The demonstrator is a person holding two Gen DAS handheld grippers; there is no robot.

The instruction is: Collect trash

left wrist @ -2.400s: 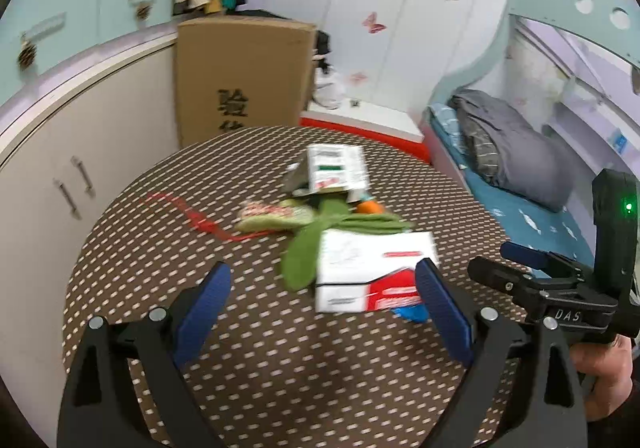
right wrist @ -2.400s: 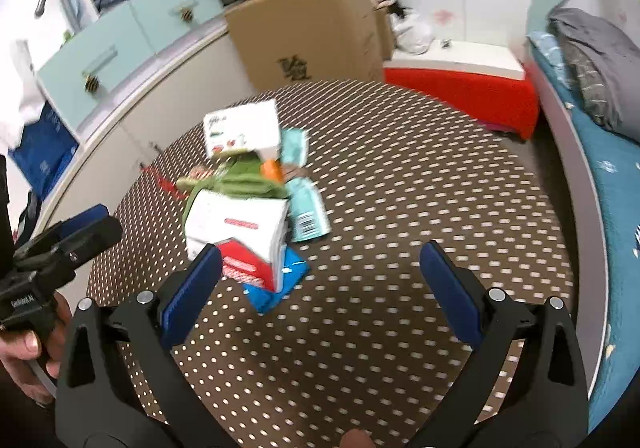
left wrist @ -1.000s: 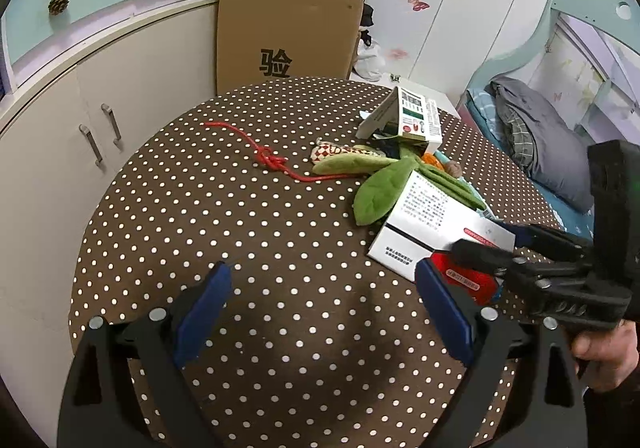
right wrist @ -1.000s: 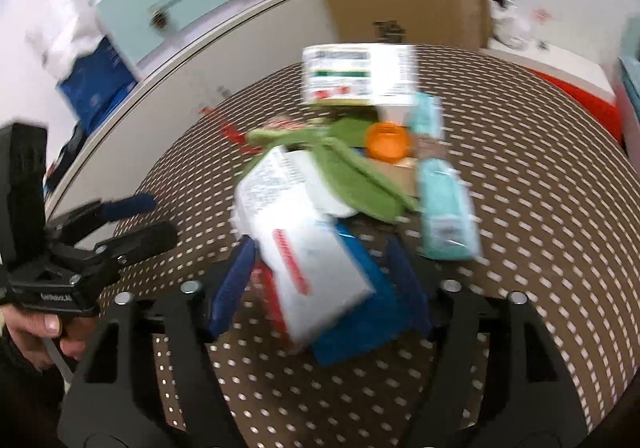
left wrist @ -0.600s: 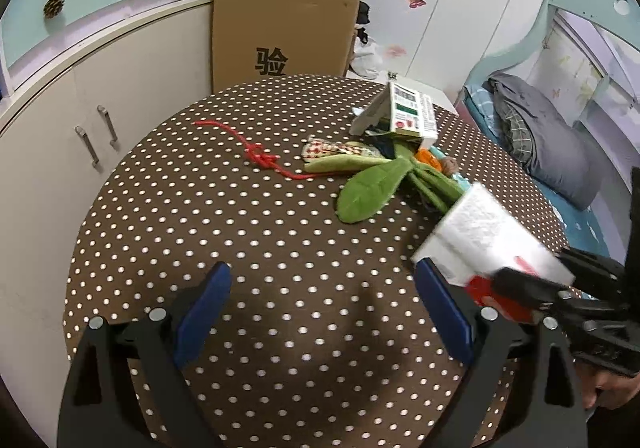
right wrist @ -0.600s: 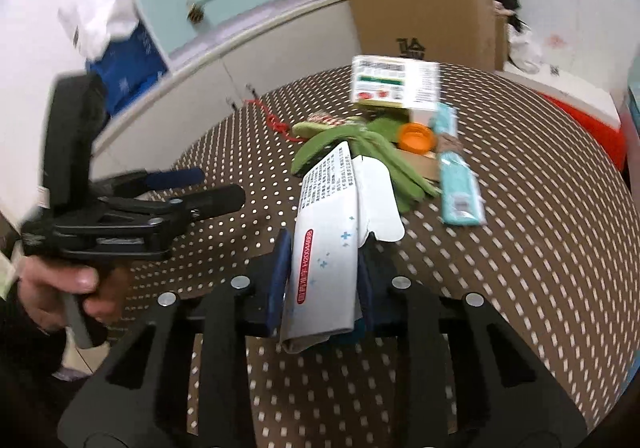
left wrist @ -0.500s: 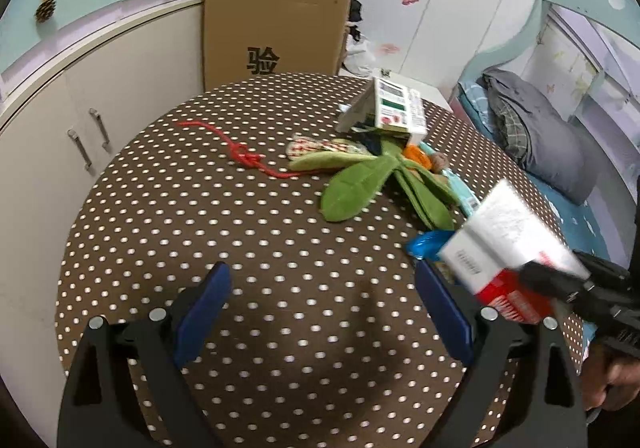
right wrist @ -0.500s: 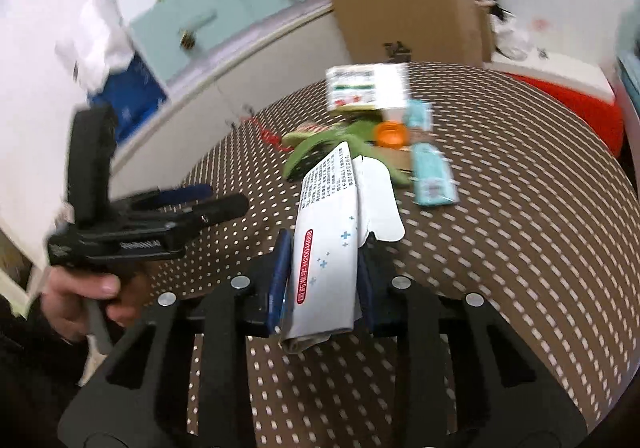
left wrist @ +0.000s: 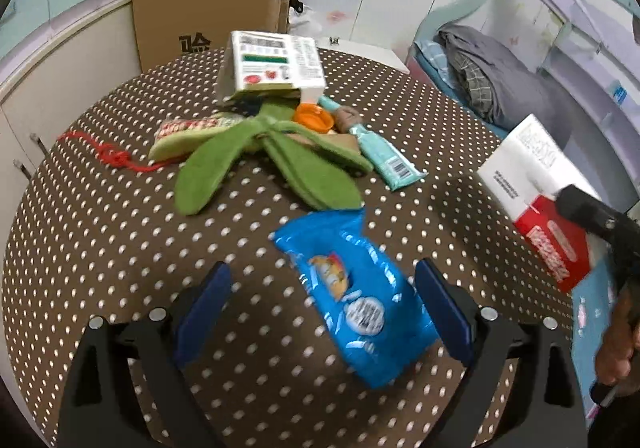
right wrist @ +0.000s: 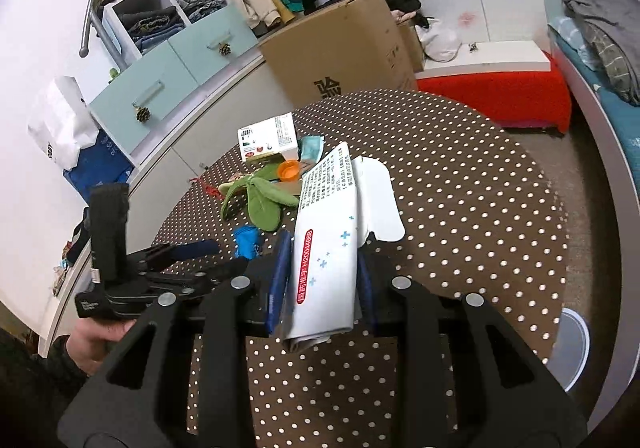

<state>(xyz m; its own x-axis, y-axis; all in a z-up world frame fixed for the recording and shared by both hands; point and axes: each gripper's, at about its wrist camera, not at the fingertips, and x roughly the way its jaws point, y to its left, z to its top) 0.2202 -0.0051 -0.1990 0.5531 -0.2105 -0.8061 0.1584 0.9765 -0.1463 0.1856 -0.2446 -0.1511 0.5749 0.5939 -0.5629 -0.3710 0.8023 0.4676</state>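
Round worktop [left wrist: 100, 248], brown cloth with white dots, spreads ahead of both your tools. Cardboard box [right wrist: 340, 52] stands beyond its far edge, well ahead of both sets of jaws.

Your right gripper [right wrist: 320, 280]: jaws pinched narrow on a white-and-red medicine carton [right wrist: 328, 248], clamped on its two broad faces, carton upright between the pads, one end flap open at the top. From the left wrist camera that carton [left wrist: 536, 200] hangs clear of the cloth, off to the right of your left jaws, above the worktop's right edge.

Your left gripper [left wrist: 320, 304]: jaws wide, nothing in them. A blue snack wrapper [left wrist: 356, 296] lies flat on the cloth between the two pads, nearer the right one, touching neither as far as the view shows.

Ahead of the left jaws, the remaining pile:
- green fabric piece [left wrist: 256, 156], strips splayed out
- white printed carton [left wrist: 276, 64], tilted, at the far side of the pile
- teal sachet [left wrist: 388, 160], right of the green fabric
- orange cap [left wrist: 314, 116], under the white printed carton's near edge
- red string [left wrist: 116, 158], far left of the pile, apart from it
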